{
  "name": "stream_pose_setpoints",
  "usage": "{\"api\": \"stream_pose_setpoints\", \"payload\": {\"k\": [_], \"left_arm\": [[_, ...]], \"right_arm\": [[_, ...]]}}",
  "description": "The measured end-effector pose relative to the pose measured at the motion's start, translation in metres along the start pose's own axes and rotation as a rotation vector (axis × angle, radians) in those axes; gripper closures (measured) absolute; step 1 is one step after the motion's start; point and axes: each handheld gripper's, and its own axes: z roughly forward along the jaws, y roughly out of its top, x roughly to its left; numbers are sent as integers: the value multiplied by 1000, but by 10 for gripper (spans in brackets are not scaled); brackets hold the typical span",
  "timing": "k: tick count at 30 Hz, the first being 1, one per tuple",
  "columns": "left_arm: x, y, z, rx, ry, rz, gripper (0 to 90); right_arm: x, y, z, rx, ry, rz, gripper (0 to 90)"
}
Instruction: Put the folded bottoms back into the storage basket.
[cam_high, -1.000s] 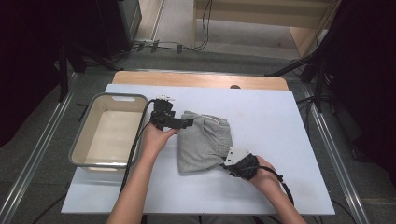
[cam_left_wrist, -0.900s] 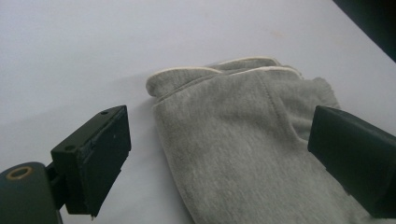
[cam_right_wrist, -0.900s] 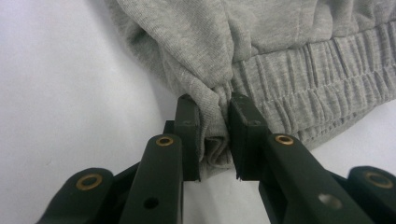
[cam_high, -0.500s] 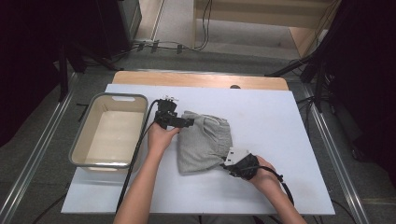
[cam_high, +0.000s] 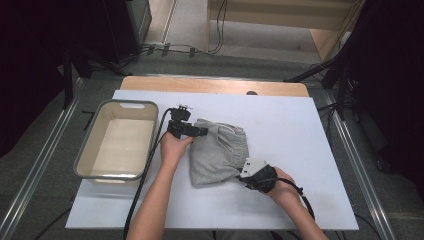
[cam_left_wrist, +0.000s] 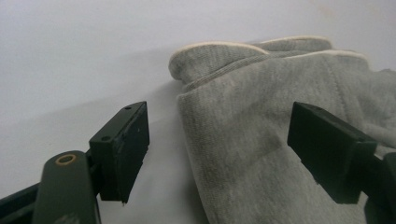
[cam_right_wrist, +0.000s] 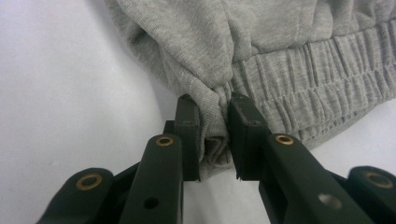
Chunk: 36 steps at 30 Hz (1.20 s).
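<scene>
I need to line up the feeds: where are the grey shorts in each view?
High view: grey shorts mid-table, right of the tub.
Left gripper view: right half, between open jaws.
Right gripper view: top, corner pinched in the jaws.
Shared landmark: the white tabletop under the shorts.
</scene>
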Motion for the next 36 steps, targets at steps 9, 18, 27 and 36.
{"api": "stream_pose_setpoints", "payload": {"k": [9,18,27,36], "left_arm": [[3,-1,5,5,-34,-20,296],[6,-2,11,18,-68,-43,351],[5,-3,12,16,-75,-41,437],[7,-8,12,-12,-80,-55,567]], "right_arm": [[0,0,0,-1,2,3,728],[0,0,0,-1,-1,1,729],[0,0,0,-2,-13,-6,729],[1,0,0,-1,-17,-6,728]]}}
